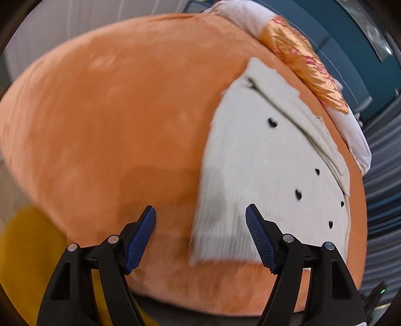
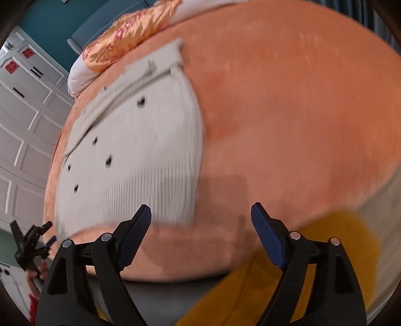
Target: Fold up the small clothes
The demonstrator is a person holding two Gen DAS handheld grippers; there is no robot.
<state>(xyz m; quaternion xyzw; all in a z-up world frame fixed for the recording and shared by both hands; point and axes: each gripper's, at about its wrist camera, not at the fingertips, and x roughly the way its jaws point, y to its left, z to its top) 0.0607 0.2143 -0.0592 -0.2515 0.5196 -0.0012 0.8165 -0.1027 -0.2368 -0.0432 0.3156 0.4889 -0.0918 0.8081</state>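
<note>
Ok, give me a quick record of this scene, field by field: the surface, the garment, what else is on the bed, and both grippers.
surface: orange bedspread
garment: pale ribbed knit with small dark dots, lying flat on the bedspread
garment state: looks partly folded, upper edge layered
pillow: gold satin pillow at the far edge
left gripper: open, nothing between the jaws
right gripper: open, nothing between the jaws
image quality: motion blur in both views

An orange bedspread [image 1: 112,112] covers the bed ahead of the gripper. At its far edge lies a white pillow [image 2: 77,77] with a shiny gold cloth [image 1: 303,62] draped over it. Beyond stand a teal wall [image 2: 47,22] and white panelled cupboard doors [image 2: 27,117]. Something yellow [image 2: 338,240] shows close below the gripper.
</note>
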